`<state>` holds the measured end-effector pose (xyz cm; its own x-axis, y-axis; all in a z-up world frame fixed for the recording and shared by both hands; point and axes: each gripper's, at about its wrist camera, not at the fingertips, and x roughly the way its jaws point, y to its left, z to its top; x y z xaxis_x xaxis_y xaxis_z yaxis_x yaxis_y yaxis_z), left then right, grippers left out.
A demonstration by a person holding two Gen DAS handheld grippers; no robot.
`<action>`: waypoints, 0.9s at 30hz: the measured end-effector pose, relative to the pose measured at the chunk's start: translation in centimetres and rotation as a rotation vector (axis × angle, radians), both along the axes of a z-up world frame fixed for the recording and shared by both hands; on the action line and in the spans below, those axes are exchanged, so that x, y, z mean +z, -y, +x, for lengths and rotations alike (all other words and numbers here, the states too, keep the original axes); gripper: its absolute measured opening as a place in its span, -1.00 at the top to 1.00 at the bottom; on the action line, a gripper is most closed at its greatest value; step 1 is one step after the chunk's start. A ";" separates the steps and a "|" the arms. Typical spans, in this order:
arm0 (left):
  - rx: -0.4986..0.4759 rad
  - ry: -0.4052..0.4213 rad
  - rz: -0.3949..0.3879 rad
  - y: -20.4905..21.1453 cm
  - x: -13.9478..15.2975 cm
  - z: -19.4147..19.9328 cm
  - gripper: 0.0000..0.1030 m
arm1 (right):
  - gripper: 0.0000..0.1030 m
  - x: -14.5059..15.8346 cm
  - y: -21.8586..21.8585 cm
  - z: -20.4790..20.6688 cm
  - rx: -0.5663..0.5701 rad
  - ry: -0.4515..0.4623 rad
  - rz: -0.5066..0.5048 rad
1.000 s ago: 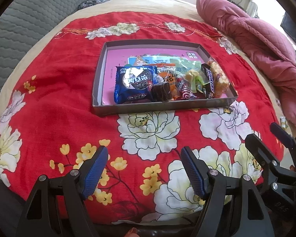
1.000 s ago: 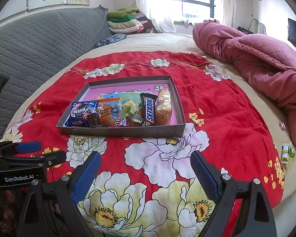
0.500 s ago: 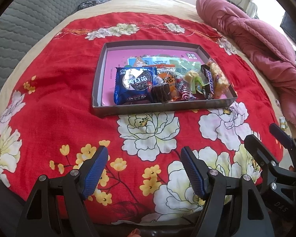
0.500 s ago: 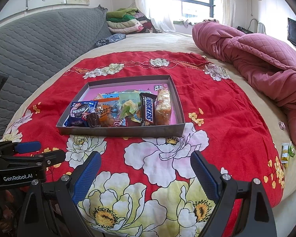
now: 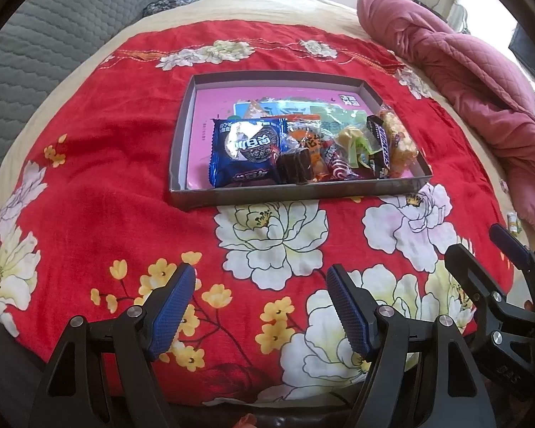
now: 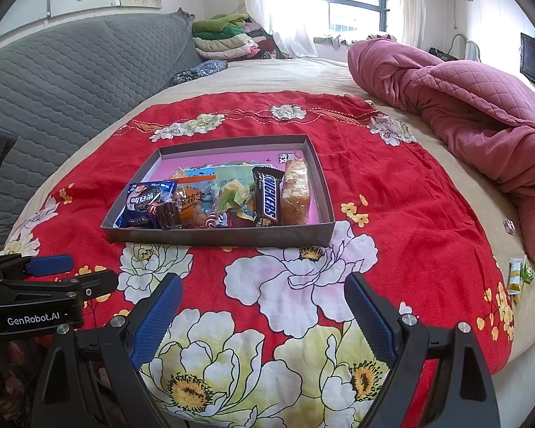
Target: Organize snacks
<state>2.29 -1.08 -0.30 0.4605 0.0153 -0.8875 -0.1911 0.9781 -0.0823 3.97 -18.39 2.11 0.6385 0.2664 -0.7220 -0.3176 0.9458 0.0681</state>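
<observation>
Red floral cloth; tray holds Snickers, cookies.

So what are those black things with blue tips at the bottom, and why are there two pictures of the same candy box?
They are grabbing tools that a person holds, one in each hand. Each has a camera looking along its two fingers, so you get two pictures. The left gripper and the right gripper are both open and hold nothing. On the red flowered blanket sits a grey box with snacks: a blue cookie pack, a Snickers bar and others.
</observation>
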 end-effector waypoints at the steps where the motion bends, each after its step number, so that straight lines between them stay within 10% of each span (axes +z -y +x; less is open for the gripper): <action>1: 0.001 0.000 0.001 0.0 0.0 0.0 -0.50 | -0.78 0.0 0.1 0.0 0.000 0.000 0.000; 27: 0.033 -0.014 0.034 -0.7 -0.3 0.0 -0.50 | -0.78 -0.1 0.1 0.0 -0.008 -0.001 -0.004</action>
<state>2.31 -0.40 -0.58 0.4463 0.0602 -0.8928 -0.2240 0.9735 -0.0464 3.95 -18.52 2.01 0.6399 0.2586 -0.7237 -0.3097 0.9486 0.0651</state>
